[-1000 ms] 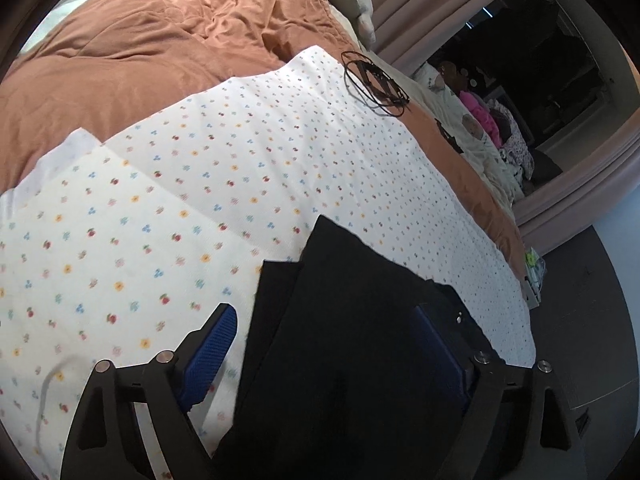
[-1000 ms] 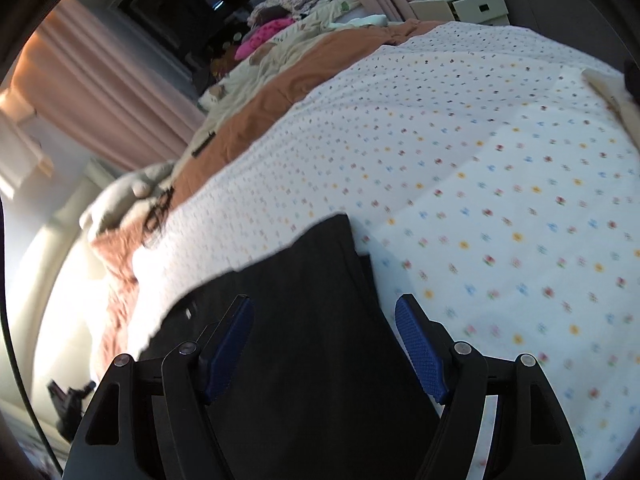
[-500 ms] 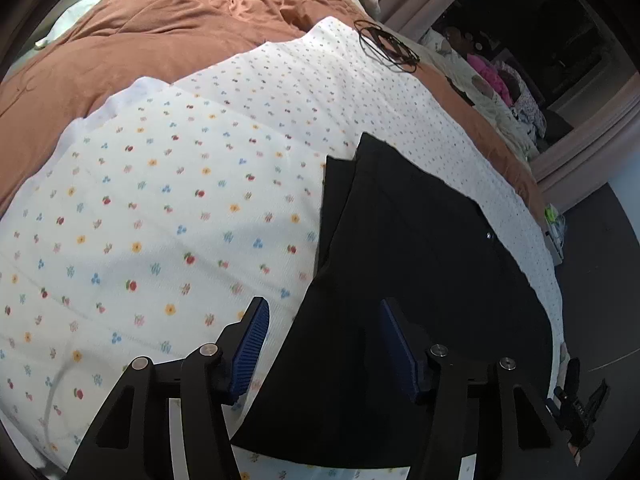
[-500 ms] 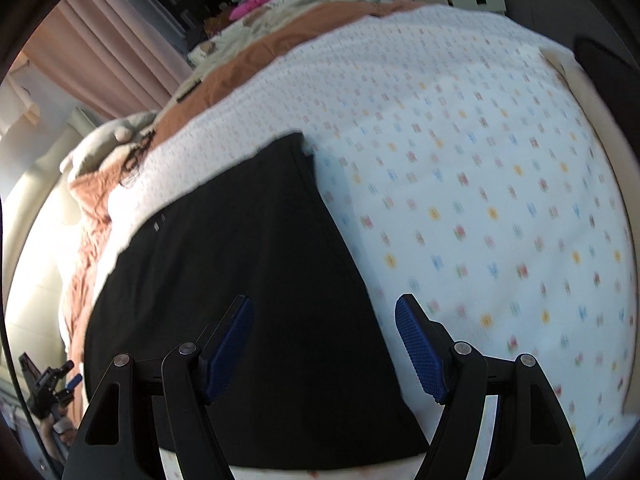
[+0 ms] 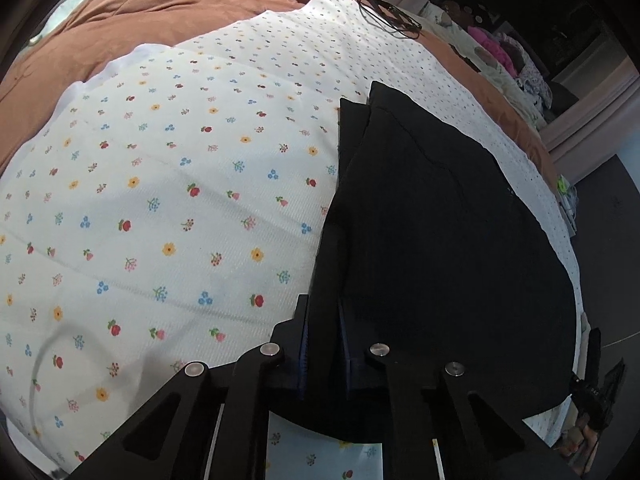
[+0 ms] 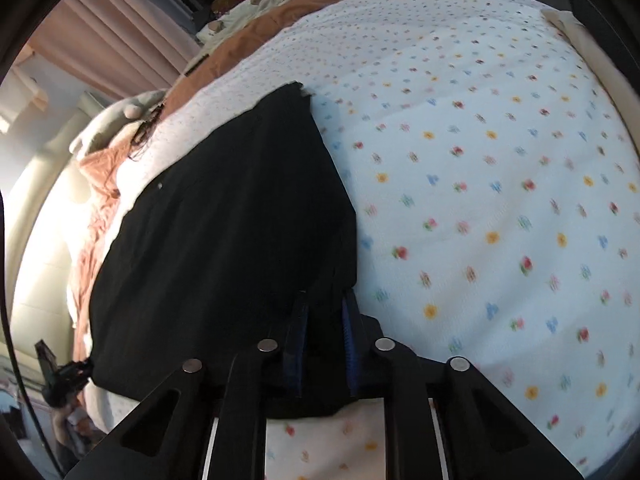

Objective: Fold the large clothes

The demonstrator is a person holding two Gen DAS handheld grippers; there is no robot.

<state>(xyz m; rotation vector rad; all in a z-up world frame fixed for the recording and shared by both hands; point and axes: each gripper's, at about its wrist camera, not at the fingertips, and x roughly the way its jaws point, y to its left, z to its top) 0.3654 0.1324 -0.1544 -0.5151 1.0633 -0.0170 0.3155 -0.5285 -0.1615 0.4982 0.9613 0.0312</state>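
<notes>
Black garment [image 5: 440, 240] edge between closing left tongs [image 5: 324, 344]; right tongs [image 6: 322, 344] likewise

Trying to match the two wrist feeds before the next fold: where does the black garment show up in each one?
Left wrist view: the black garment fills the right half, its near left edge between the left gripper pads, which are closing.
Right wrist view: the black garment fills the left-centre, its near right edge between the closing right gripper pads.
Shared landmark: the tangled dark cord beyond the garment's far end.
</notes>
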